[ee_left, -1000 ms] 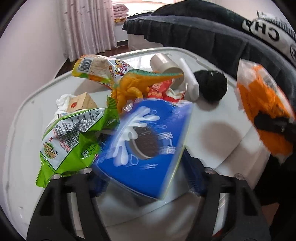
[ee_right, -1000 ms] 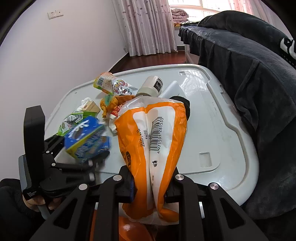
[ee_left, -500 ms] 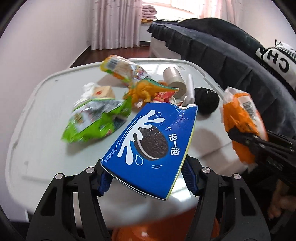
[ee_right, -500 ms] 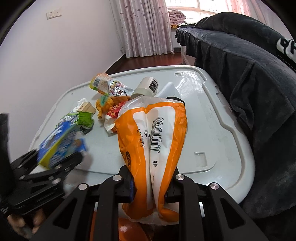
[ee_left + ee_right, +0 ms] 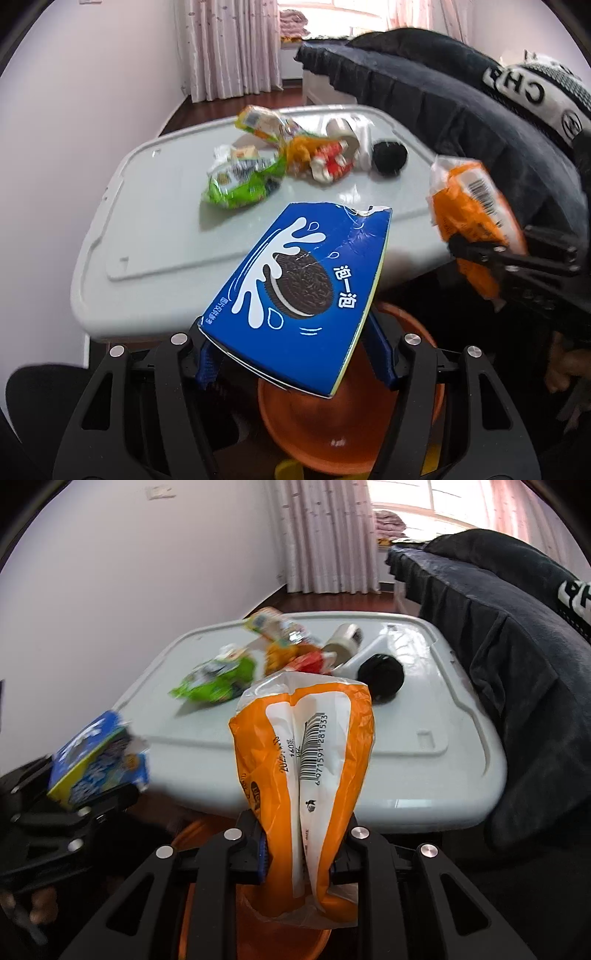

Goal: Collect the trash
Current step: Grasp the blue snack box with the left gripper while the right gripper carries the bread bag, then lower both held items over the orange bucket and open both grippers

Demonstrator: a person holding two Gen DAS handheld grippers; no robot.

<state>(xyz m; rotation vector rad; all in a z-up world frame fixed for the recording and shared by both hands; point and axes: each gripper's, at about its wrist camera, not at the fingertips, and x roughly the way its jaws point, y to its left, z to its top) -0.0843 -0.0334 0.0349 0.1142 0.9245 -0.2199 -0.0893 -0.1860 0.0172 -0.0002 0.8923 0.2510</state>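
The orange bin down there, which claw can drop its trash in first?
Probably the left claw: its blue cookie box hangs right above the orange bin. The right claw's orange bag looks above it too.

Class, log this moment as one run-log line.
left tongs: shut on blue cookie box | right tongs: shut on orange bag | both above orange bin

You are working in a home, most likely a bedroom: pink patterned curtains [image 5: 325, 535] hang at a bright window, folded bedding [image 5: 389, 518] sits on the sill, dark wood flooring [image 5: 229, 105] runs beneath, and a light switch [image 5: 159, 492] marks the plain white wall. Snack wrappers litter a white plastic table [image 5: 413, 716].
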